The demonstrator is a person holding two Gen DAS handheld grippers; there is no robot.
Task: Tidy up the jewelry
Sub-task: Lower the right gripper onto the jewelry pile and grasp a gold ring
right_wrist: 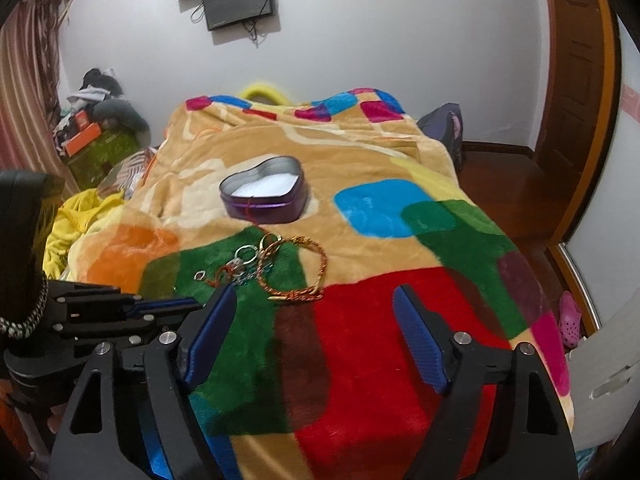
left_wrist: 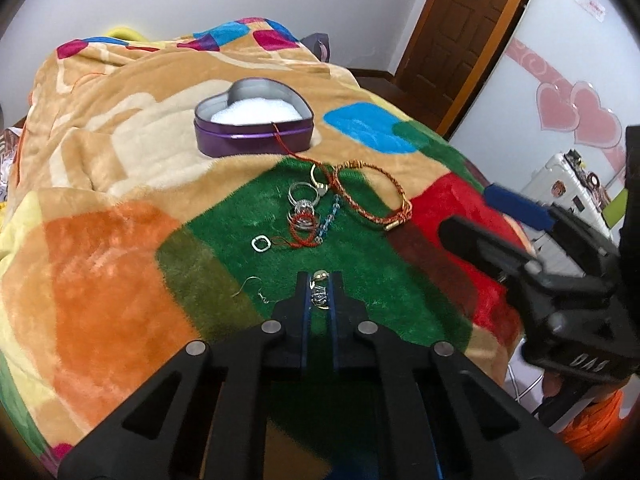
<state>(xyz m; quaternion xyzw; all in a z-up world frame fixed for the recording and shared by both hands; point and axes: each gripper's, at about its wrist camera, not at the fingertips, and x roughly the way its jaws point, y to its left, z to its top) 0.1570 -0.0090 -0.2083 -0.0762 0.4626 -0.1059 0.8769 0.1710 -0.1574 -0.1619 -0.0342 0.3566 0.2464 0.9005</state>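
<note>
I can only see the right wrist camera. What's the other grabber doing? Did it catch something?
Observer: Yes. The left gripper is closed on a small silver trinket, low over the green patch of the blanket.
Operator: Is there more treasure near it?
Observer: A silver hook earring lies loose on the blanket, just left of the fingers.
Operator: Anything blue in the pile?
Observer: A blue beaded chain lies beside the silver rings.
</note>
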